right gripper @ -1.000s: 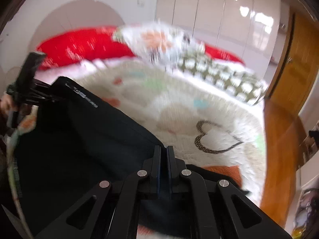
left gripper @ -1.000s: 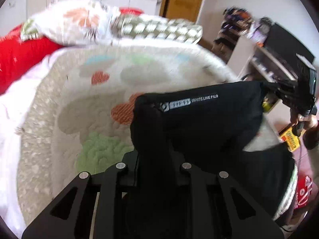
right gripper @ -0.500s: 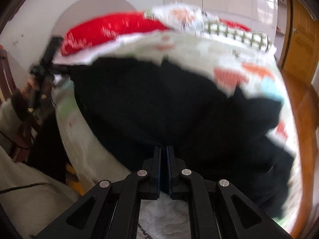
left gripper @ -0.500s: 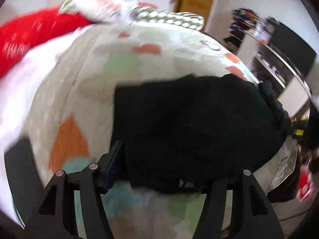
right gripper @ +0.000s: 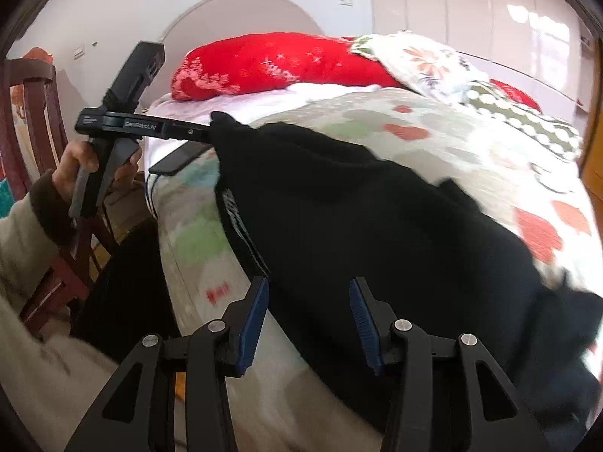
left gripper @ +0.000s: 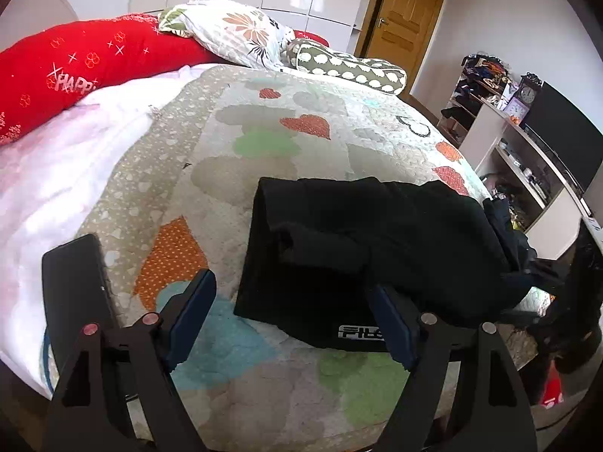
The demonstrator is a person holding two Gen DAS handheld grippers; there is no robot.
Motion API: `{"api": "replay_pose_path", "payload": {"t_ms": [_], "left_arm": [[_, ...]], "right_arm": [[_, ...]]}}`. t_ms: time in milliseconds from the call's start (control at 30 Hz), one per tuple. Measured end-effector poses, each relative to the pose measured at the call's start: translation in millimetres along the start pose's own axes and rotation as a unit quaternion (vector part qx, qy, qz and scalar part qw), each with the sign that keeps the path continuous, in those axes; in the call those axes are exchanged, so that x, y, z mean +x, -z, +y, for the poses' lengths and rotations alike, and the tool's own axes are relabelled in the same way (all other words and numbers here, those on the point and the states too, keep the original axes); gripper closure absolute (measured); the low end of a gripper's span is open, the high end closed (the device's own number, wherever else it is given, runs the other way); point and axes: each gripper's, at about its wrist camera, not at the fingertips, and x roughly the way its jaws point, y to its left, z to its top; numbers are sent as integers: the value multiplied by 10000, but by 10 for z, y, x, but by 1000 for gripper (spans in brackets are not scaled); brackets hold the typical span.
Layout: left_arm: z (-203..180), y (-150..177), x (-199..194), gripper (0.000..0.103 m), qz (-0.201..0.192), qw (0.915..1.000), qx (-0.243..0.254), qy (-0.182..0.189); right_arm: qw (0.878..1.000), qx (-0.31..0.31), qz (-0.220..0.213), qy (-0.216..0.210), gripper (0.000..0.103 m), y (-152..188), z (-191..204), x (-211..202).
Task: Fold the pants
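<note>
Pants [left gripper: 361, 248], black and soft, lie in a lumpy folded heap on the bed's quilt [left gripper: 211, 173], near its front edge. The cloth looks thick and dull, with a white logo [left gripper: 360, 333] on the band at the front. The quilt is bumpy and stitched, with red, orange, green and blue heart shapes. The left gripper [left gripper: 297, 320] has hard black arms with blue pads; its jaws are opening wide, and the front edge of the pants lies between them, but the pads do not press on it. The right gripper [right gripper: 309, 320] is made the same way; its jaws are opening too, with black cloth between them, and the pads look clear of it. From the right wrist view, a hand [right gripper: 81, 165] in a pale sleeve holds the left gripper's handle beside a dark red wooden chair [right gripper: 41, 139]. A flat black phone [left gripper: 75, 286] lies on the quilt left of the pants. A red pillow [left gripper: 75, 67], a flowered pillow [left gripper: 241, 34] and a spotted one [left gripper: 346, 69] sit at the far end. A wooden door [left gripper: 405, 19] and messy white shelves [left gripper: 501, 143] stand behind the bed.
</note>
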Motion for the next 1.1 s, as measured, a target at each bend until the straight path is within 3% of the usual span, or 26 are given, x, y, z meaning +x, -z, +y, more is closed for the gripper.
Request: {"api": "replay_pose_path", "payload": {"t_ms": [67, 133, 167, 200, 367, 433, 500, 600, 733, 767, 800, 833, 933, 967, 1100], "left_arm": [[25, 35, -37, 22, 8, 10000, 29, -71], [75, 67, -72, 22, -18, 9998, -5, -185], [118, 74, -86, 22, -11, 9997, -56, -243], [160, 77, -104, 22, -33, 9995, -127, -303], [216, -25, -87, 18, -172, 9988, -417, -180], [136, -117, 30, 18, -143, 9991, -399, -55], [61, -204, 170, 18, -81, 9993, -362, 73], [-36, -333, 456, 18, 81, 9995, -297, 88], [-58, -497, 812, 18, 326, 9988, -358, -82], [-37, -537, 907, 18, 387, 9981, -450, -145], [-21, -552, 959, 18, 431, 9977, -500, -149], [-8, -559, 1023, 18, 500, 9971, -556, -138], [35, -555, 1153, 47, 729, 9950, -666, -176], [47, -545, 1153, 52, 726, 9950, -682, -50], [52, -495, 1174, 52, 632, 9954, -713, -103]], "right_arm": [[9998, -167, -50, -41, 57, -58, 95, 187], [9994, -289, 183, 42, 58, -77, 138, 456], [9992, -252, 322, 24, 66, -73, 147, 541], [9991, -179, 379, 5, 67, -67, 141, 589], [9981, 228, 251, -513, 67, -150, -12, 361], [9982, 542, -142, -209, 58, -239, -261, 147], [9927, 1049, -472, 371, 41, -353, -668, -12], [9841, 1547, -430, 759, 40, -490, -1158, 36], [9842, 1528, -25, 900, 41, -617, -1433, 421], [9848, 1547, 127, 784, 48, -622, -1474, 536], [9848, 1599, 308, 602, 79, -612, -1512, 669], [9843, 1618, 414, 568, 98, -599, -1522, 753], [9813, 1789, 56, 701, 101, -627, -1616, 663], [9784, 1932, -86, 734, 101, -644, -1679, 611], [9741, 1981, 309, 1045, 101, -576, -1752, 923]]}}
